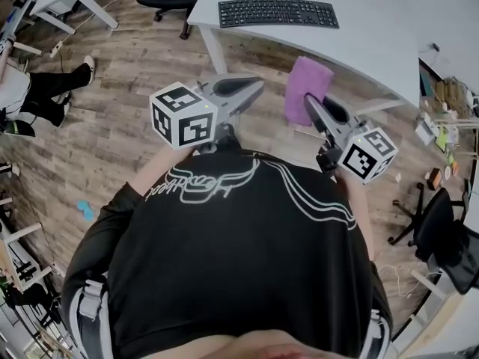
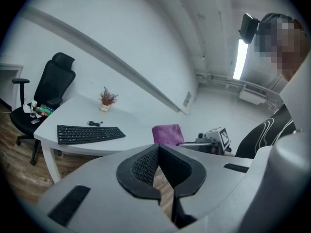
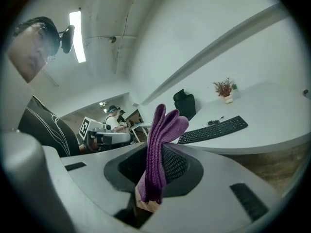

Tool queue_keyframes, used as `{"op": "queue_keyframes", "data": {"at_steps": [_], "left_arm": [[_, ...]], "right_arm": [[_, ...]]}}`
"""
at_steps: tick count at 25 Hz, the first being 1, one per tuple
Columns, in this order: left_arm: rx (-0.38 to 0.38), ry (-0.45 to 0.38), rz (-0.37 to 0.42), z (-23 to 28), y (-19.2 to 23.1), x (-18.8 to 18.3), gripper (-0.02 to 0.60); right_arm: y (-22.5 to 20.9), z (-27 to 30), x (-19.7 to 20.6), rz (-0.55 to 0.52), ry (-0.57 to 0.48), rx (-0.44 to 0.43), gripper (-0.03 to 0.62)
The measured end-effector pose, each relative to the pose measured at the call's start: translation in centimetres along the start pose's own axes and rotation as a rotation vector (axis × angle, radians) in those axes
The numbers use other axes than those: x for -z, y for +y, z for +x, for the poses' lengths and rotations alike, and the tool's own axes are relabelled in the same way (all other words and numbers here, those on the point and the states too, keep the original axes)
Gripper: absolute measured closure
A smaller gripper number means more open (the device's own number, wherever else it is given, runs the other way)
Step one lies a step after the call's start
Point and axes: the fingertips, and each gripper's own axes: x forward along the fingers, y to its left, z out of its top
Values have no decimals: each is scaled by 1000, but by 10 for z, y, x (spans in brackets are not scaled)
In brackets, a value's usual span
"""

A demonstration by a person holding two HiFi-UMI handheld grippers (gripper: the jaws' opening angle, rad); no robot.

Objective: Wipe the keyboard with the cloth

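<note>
Cloth (image 3: 159,144): plain purple, with a fine ribbed weave. Keyboard (image 1: 278,12): black all over. Tabletop (image 1: 367,43) beneath it: plain pale grey-white.

Your left gripper (image 1: 254,87) and right gripper (image 1: 310,102): light grey shells, with black dotted pads inside the jaws. Left marker cube (image 1: 183,116) and right marker cube (image 1: 367,154): white faces printed with black square patterns.

Your shirt (image 1: 239,260): black, with a white line drawing across it. Floor (image 1: 127,88): brown wood planks, streaked light and dark.

Office chair (image 2: 53,81) by the tabletop's left edge: black. Plant (image 2: 107,97) near its far edge: reddish-brown sprigs in a pale pot.
</note>
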Motion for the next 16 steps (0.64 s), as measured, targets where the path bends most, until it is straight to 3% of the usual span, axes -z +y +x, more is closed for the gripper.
{"op": "queue_keyframes", "data": {"at_steps": [16], "left_arm": [[-22,23,42,-4,-34,13,581]], "right_arm": [[16,-31,7,-11,-20,-18,534]]}}
